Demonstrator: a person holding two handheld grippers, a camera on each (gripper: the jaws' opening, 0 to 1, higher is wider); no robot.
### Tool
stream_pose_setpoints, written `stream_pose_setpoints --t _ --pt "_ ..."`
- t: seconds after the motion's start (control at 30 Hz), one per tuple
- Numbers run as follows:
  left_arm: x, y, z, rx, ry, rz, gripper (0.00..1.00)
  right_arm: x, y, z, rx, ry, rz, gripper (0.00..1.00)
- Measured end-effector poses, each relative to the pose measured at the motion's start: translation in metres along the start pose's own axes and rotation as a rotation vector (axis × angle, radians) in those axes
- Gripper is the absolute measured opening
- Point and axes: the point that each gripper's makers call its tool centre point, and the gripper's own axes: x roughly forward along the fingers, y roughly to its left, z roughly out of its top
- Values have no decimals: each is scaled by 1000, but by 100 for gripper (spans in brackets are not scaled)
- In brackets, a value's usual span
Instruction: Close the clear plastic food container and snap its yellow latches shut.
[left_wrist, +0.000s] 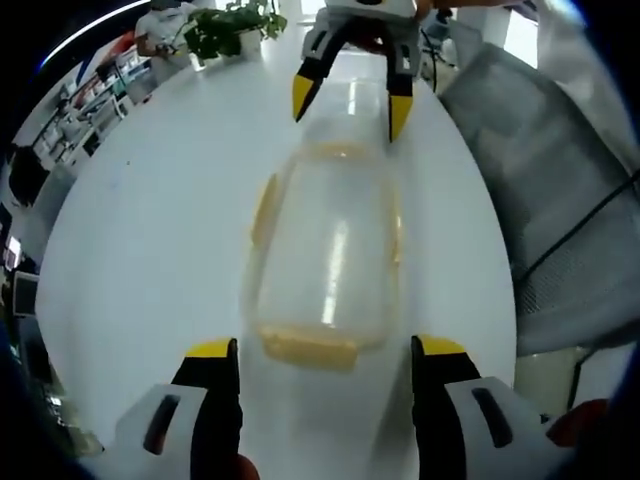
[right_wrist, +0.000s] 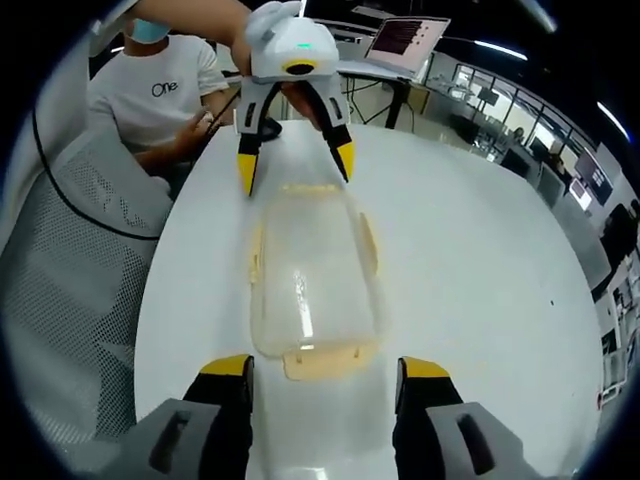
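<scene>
Clear plastic food container (left_wrist: 325, 265) lies lengthwise on the white table (left_wrist: 150, 260), lid on; yellow latches (left_wrist: 308, 347) sit at its ends and sides; left gripper (left_wrist: 325, 365) hangs at one end of the container, jaws spread, nothing between them; right gripper (right_wrist: 325, 375) faces it from the container's opposite end, jaws likewise spread and empty; a mesh chair (right_wrist: 70, 300) stands beside the table; a seated person (right_wrist: 160, 95) behind the container's far end.

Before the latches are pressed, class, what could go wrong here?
1. The clear container sits loose on the smooth white table; pressing one yellow end latch could slide it.
2. The left tool and right tool are open at opposite ends, so uneven pushes could twist the lid.
</scene>
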Motion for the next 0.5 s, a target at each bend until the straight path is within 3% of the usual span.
stream_pose_setpoints --t 0.5 --pt "6 7 0 24 0 -31 59 7 -2 -2 -12 14 16 53"
